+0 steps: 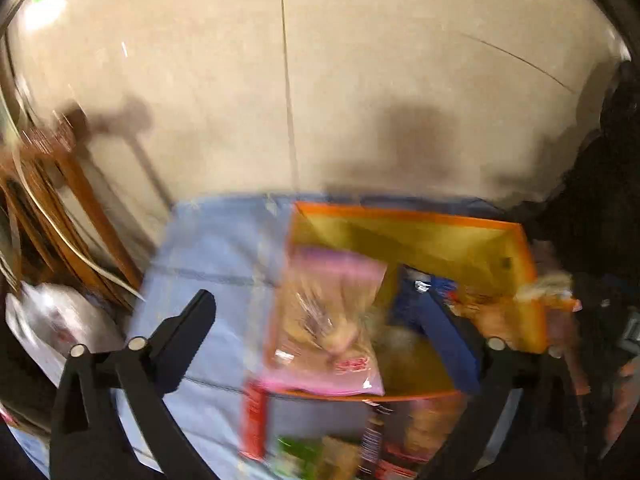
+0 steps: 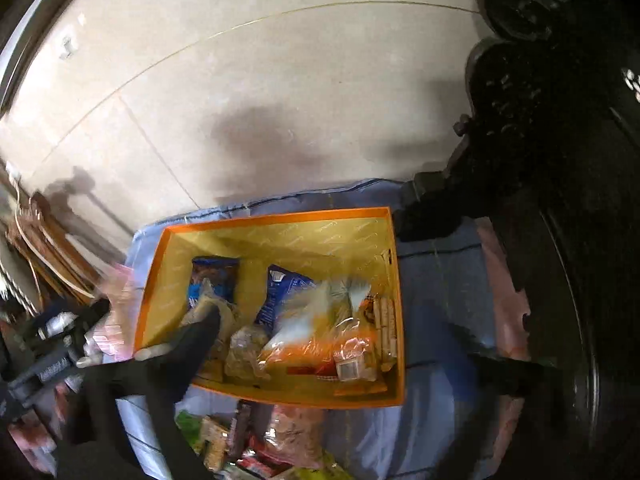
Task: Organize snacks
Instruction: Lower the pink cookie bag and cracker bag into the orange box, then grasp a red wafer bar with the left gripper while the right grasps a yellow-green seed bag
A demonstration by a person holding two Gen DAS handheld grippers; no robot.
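A: Two tools over the table point(image 2: 436, 280); blue cloth bare right of the box point(image 2: 280, 218), left too.
B: Contents?
A: Blue packets point(image 2: 216, 276), an orange bag point(image 2: 320, 344); a pink bag point(image 1: 332, 320) leans on its rim; print too blurred to read.
B: Tools?
A: Left tool point(image 1: 332, 336) gapes, holding nothing; right tool point(image 2: 340, 344) likewise.

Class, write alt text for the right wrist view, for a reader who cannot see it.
An orange box with a yellow inside sits on a blue cloth, holding blue snack packets and a clear bag of orange snacks. More snacks lie on the cloth in front of it. The right tool spreads open over the box, against a beige tiled floor.
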